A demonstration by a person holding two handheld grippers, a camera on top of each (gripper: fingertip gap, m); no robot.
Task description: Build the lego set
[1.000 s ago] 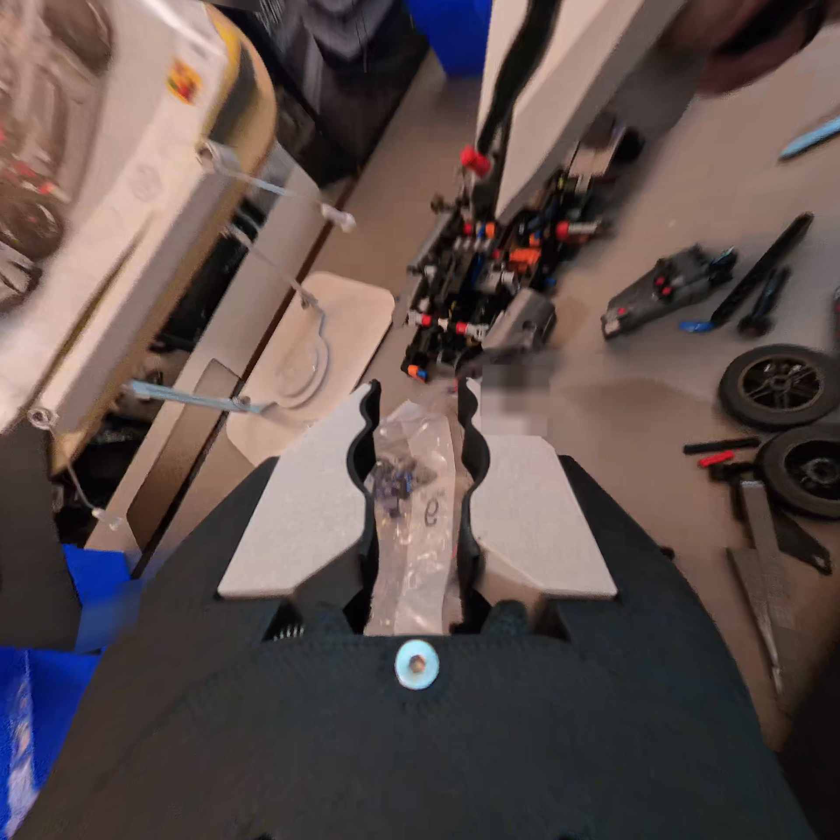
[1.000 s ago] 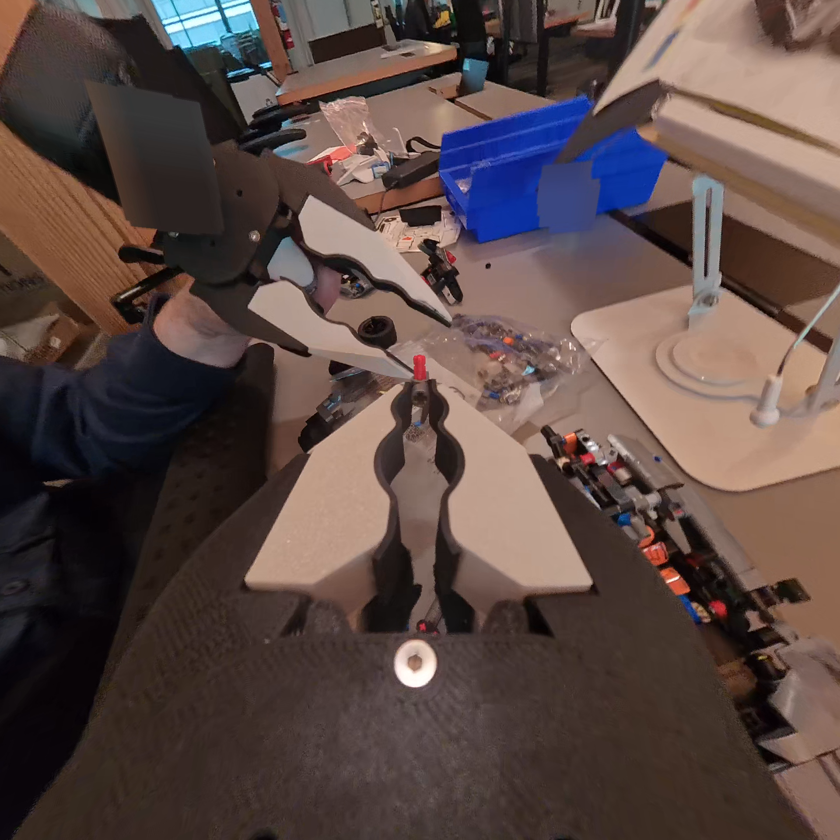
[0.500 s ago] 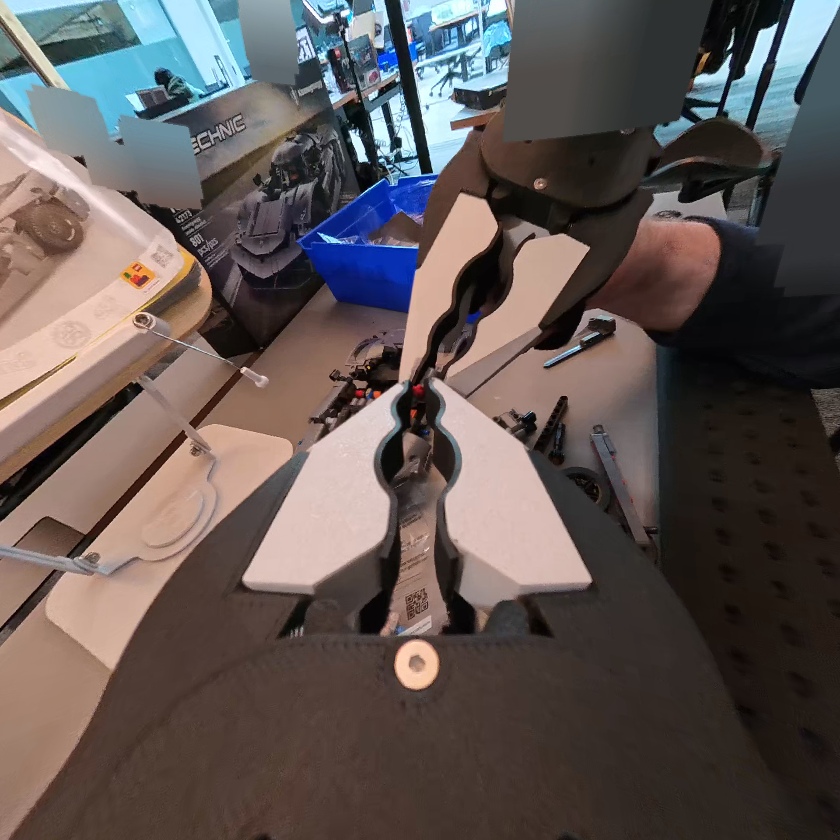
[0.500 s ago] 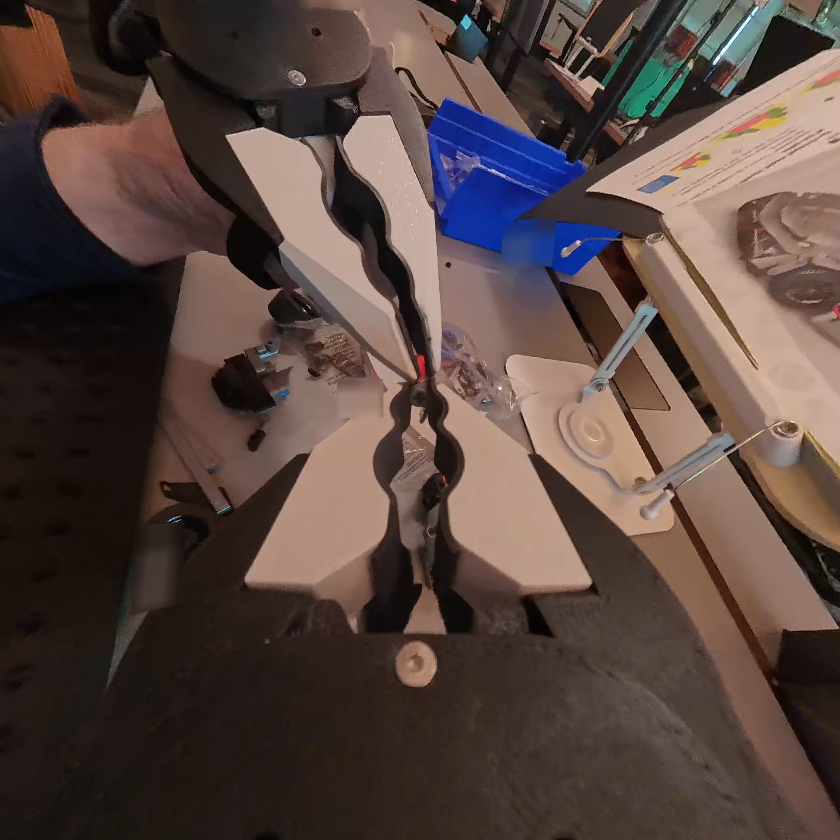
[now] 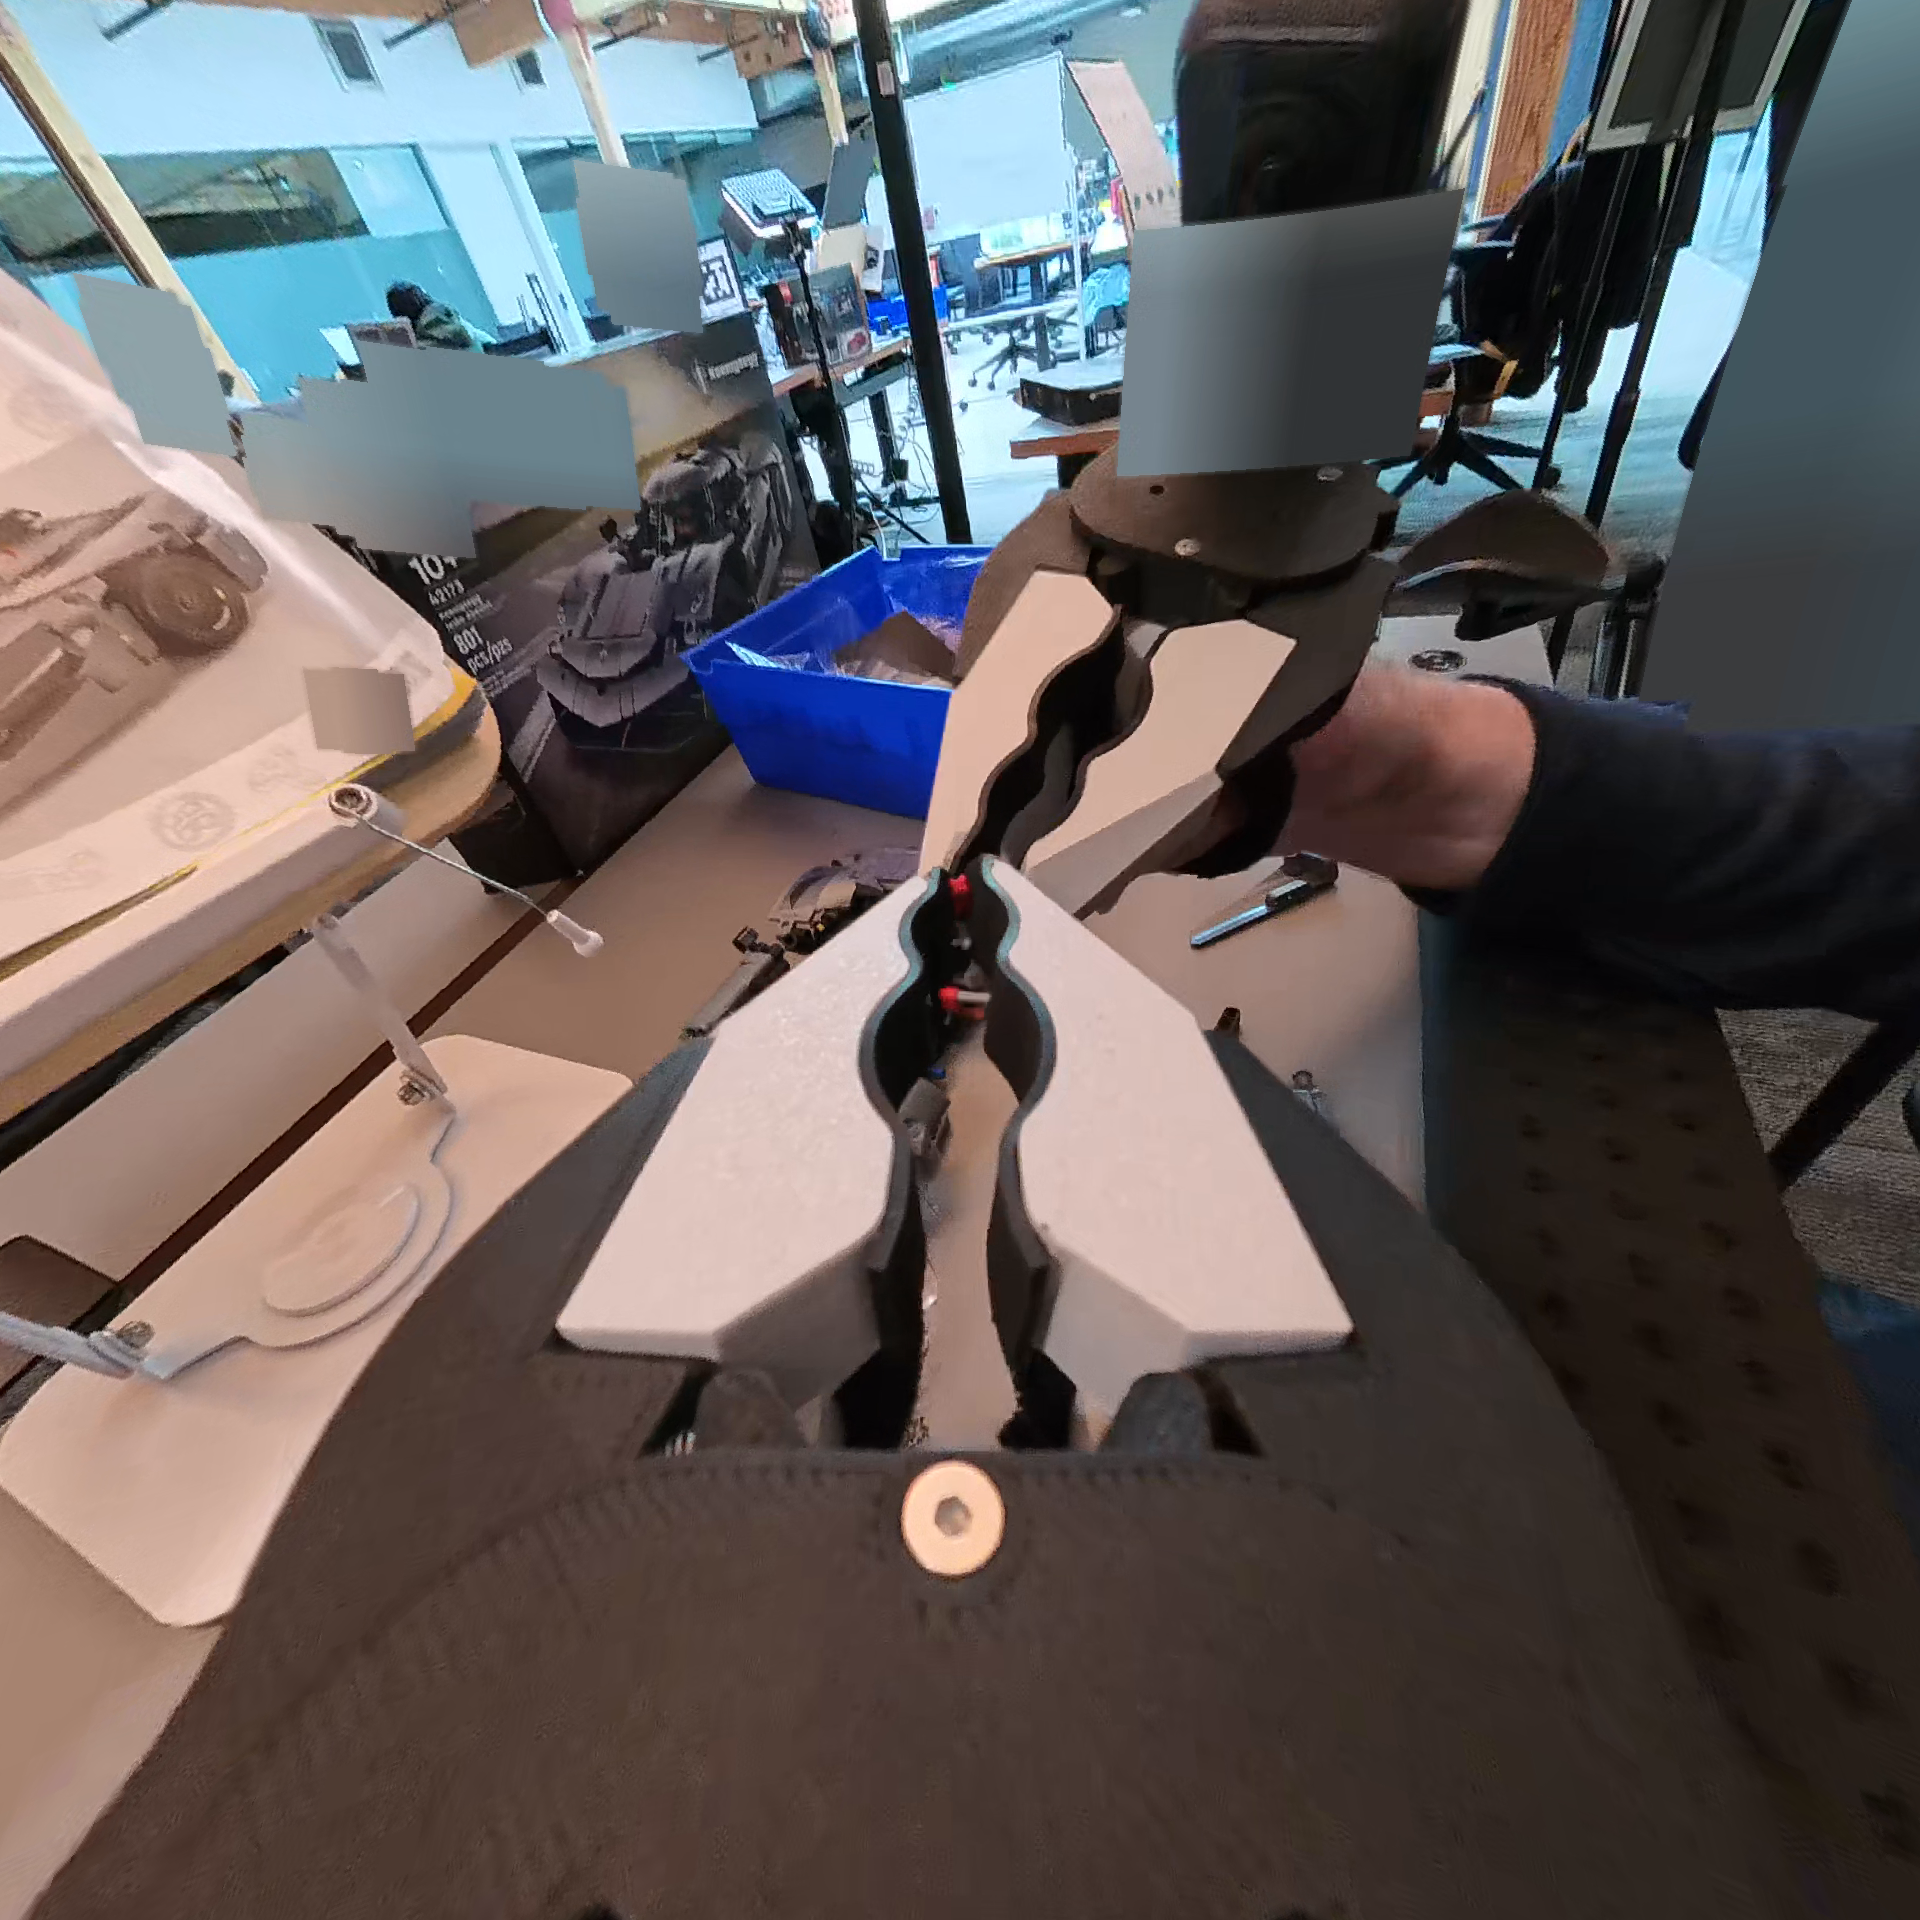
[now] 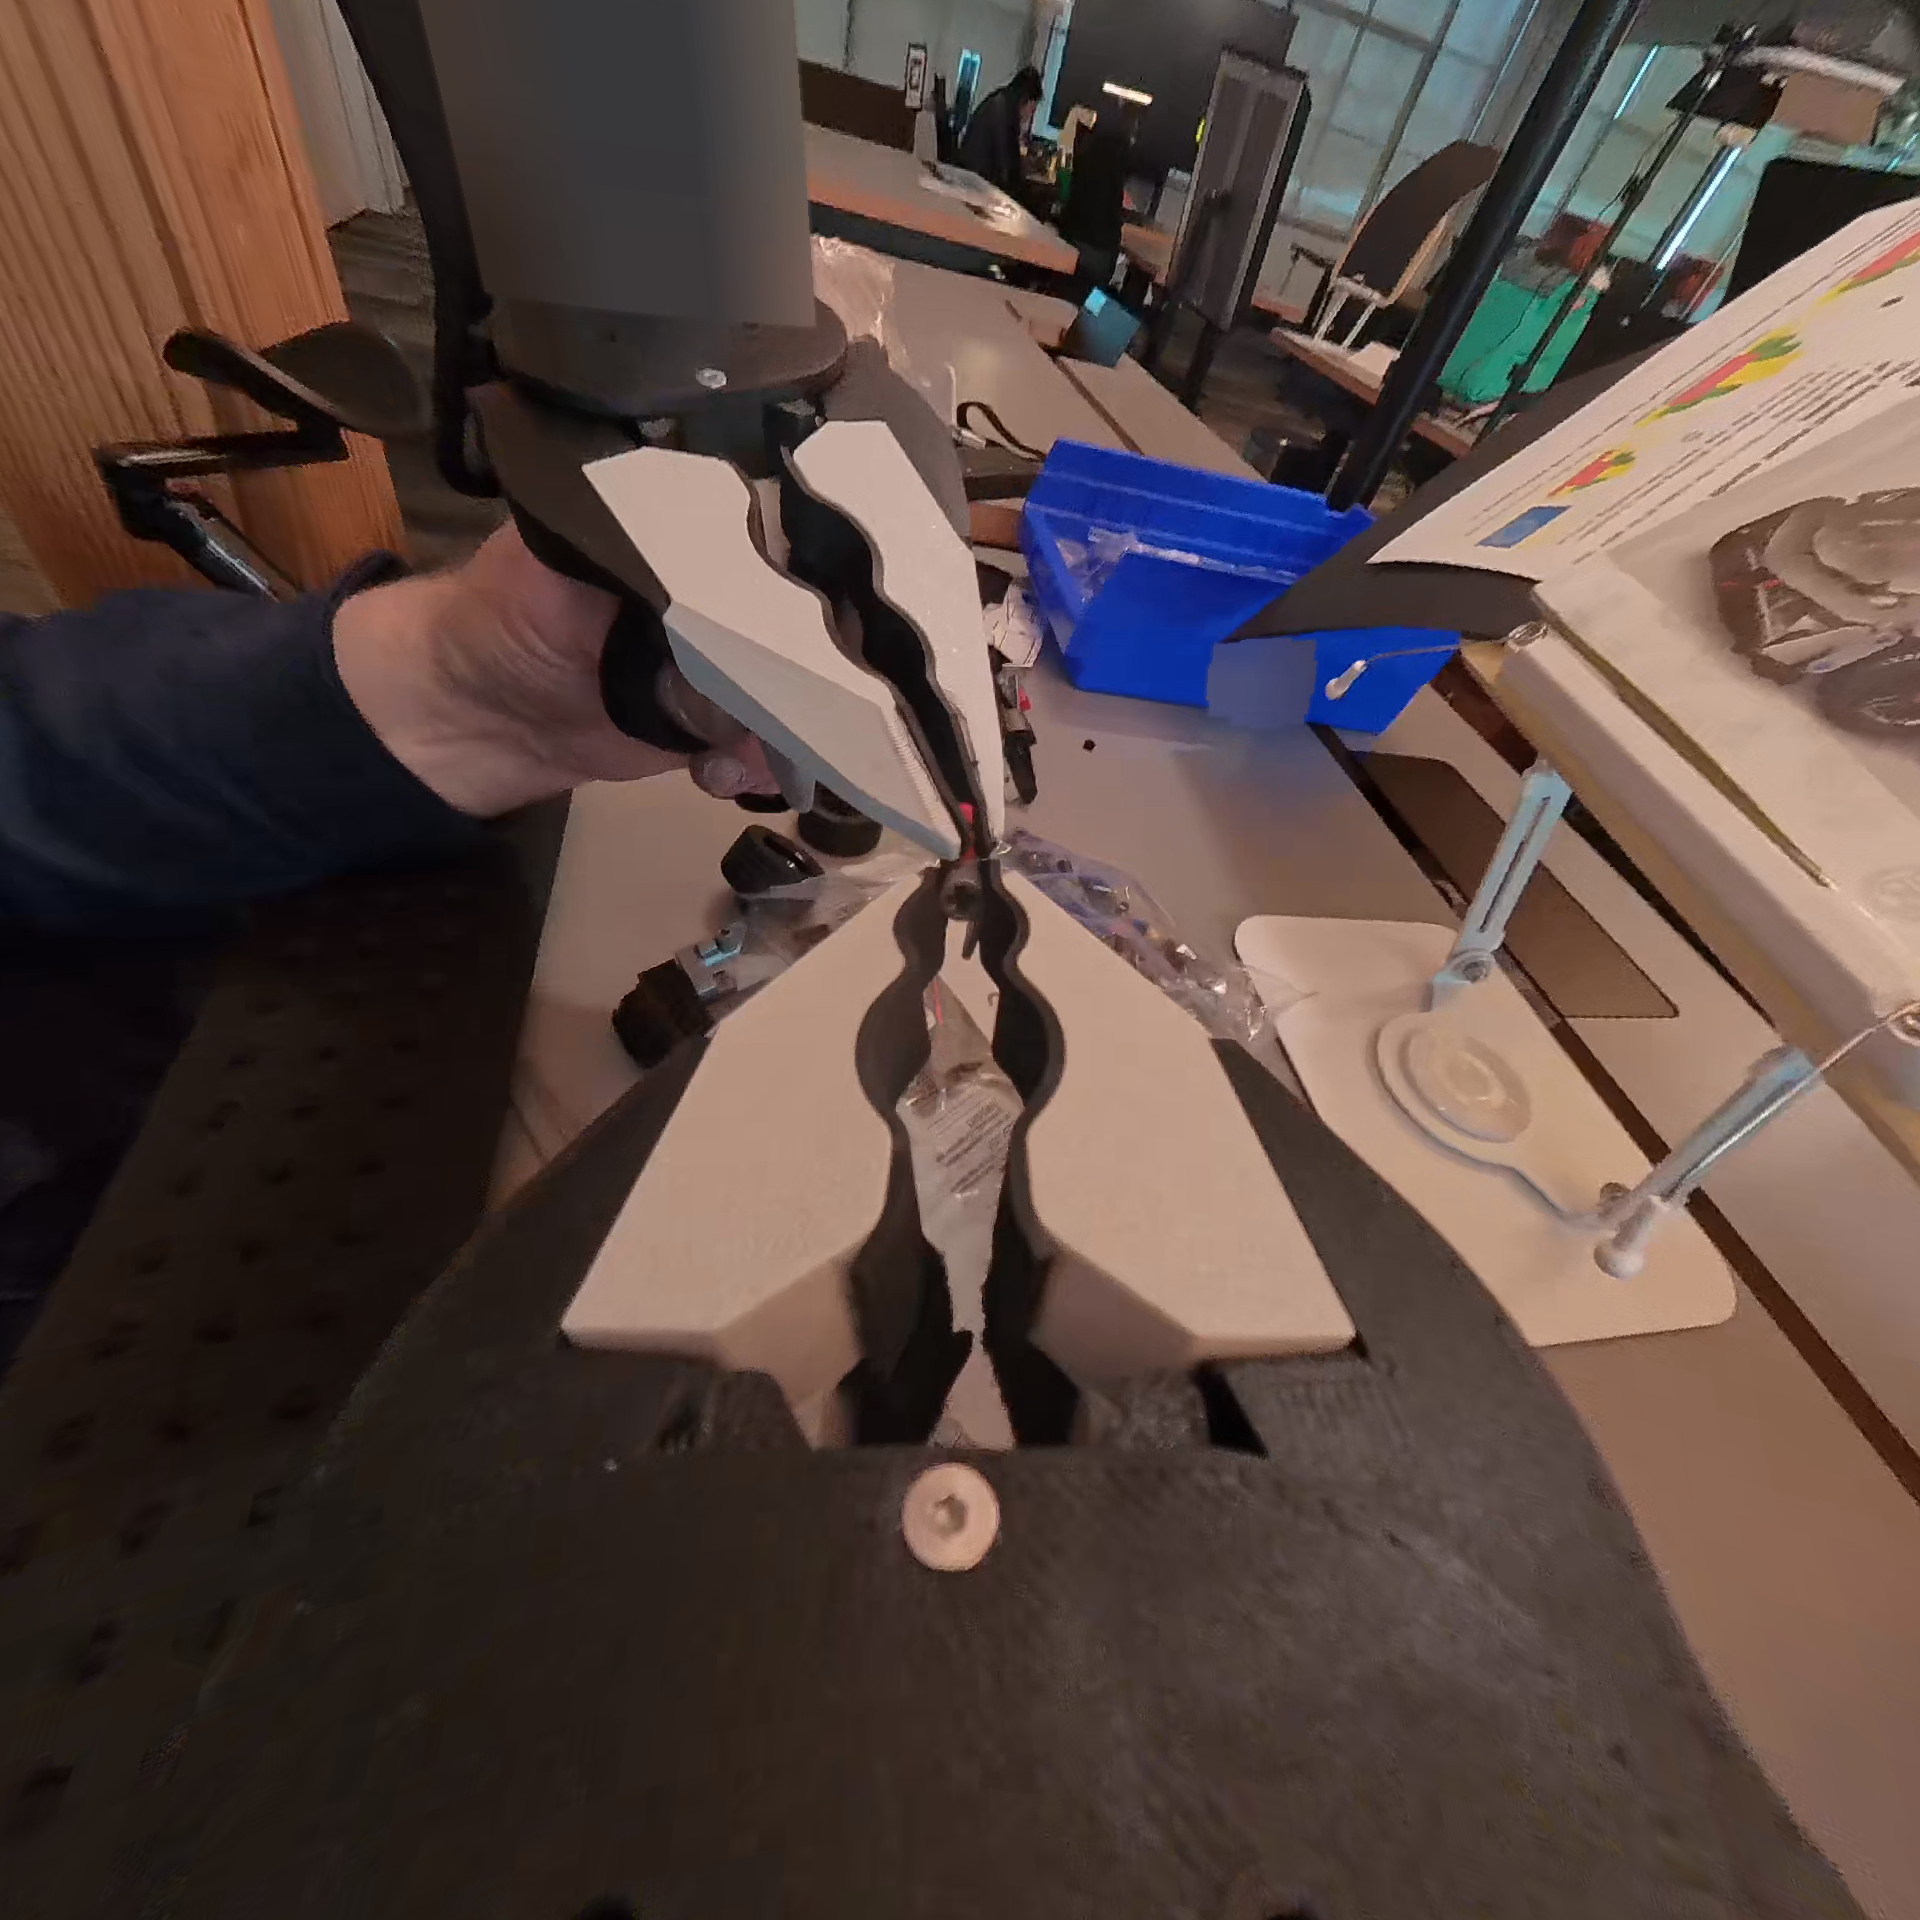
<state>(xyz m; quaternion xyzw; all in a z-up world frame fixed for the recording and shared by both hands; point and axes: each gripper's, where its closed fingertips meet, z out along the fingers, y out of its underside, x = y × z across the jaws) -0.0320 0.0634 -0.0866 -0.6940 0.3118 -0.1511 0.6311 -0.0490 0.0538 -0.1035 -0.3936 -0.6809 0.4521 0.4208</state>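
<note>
Both grippers meet tip-to-tip at 12 o'clock: left gripper point(image 5: 961, 883) and right gripper point(image 6: 961, 883) each pinch narrow on the red-tipped pin point(image 5: 958, 889), likely to pass it across.

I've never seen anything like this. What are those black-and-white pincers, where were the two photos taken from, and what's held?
No robot here: a person holds two hand-operated grippers, each with a camera looking along its two white fingers. One picture is from the left gripper, the other from the right gripper; each also shows the opposite gripper and the hand holding it. The jaws meet tip to tip, both seemingly closed on one small red-tipped piece. On the grey table lie a clear bag of pieces, a blue bin, loose dark parts, and an instruction booklet propped on a white stand.
</note>
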